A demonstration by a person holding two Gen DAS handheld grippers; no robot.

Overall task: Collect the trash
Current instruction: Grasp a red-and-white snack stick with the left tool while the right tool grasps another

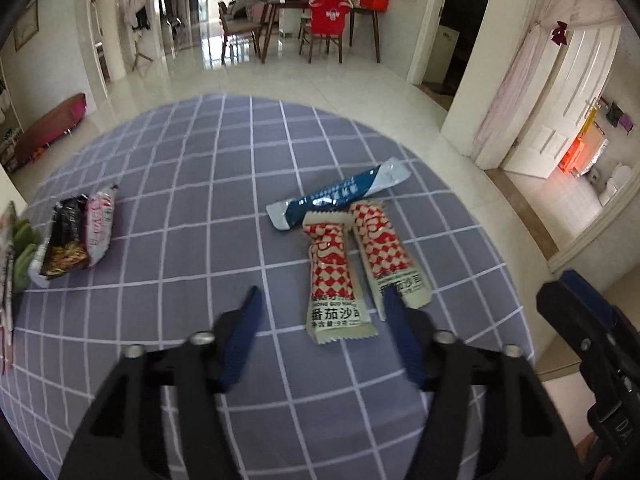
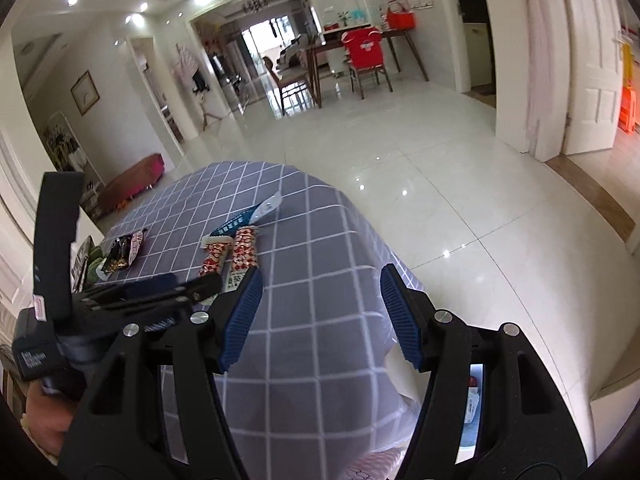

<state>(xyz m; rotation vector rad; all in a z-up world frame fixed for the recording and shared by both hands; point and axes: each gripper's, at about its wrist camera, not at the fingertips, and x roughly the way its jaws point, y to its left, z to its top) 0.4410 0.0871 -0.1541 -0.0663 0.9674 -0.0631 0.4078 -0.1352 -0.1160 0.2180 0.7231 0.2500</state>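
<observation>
Table under grey checked cloth [image 1: 180, 200]. Right of centre: two red-white sachets [image 1: 336, 276] side by side, blue sachet [image 1: 340, 196] behind them. Left edge: wrapper pile [image 1: 76, 236].

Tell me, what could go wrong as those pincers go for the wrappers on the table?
The two red-checked packets lie side by side, with the blue packet against their far ends, so the open left gripper might catch two or push one away. Flat wrappers may also slip on the checked tablecloth, which could bunch up.
</observation>
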